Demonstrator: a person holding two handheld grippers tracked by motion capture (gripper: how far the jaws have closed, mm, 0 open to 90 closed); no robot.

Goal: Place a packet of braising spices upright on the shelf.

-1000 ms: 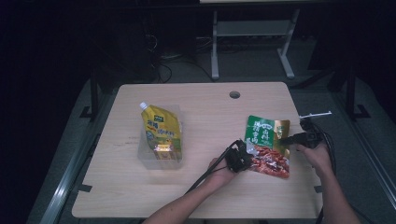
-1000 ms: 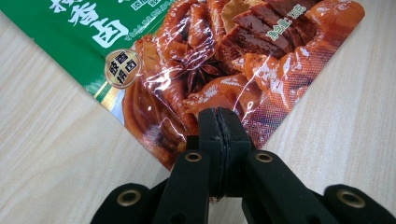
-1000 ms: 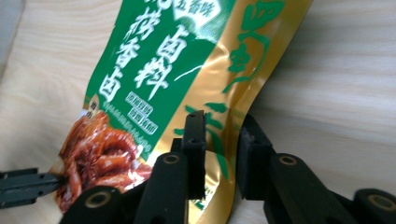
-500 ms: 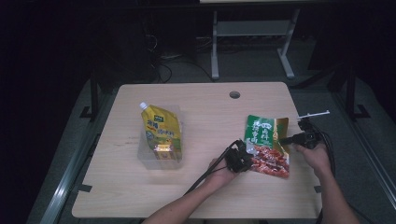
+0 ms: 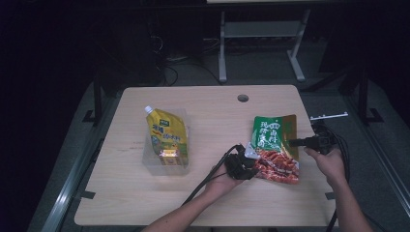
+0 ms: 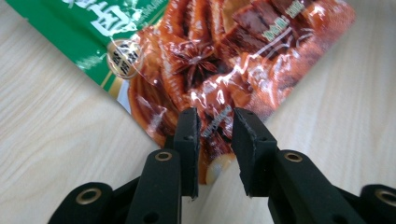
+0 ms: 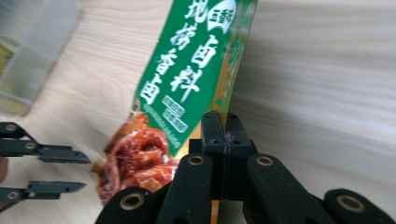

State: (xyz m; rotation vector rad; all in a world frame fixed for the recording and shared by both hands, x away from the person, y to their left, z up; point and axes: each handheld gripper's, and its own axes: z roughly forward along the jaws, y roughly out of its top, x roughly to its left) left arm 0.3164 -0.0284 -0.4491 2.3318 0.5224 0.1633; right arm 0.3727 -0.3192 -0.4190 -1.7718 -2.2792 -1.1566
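Note:
A green and red seasoning packet [image 5: 273, 145] lies on the wooden table [image 5: 212, 116] right of centre. My right gripper [image 5: 292, 141] is shut on its right edge, and the right gripper view shows the closed jaws [image 7: 224, 123] pinching the green edge of the packet [image 7: 191, 79], which is raised off the table. My left gripper [image 5: 249, 166] is at the packet's lower left corner. Its jaws have just been opening and now stand apart [image 6: 215, 126], with the packet's red end [image 6: 210, 60] between them and the pads clear of it.
A yellow spouted pouch [image 5: 167, 135] lies in a clear plastic container [image 5: 164, 166] at the table's left. A cable hole [image 5: 242, 98] is near the far edge. A metal stand [image 5: 261, 38] is on the floor beyond. Cables trail from both grippers.
The left gripper's jaws have opened off the packet's corner. The right gripper has closed on the packet's right edge and lifted it a little.

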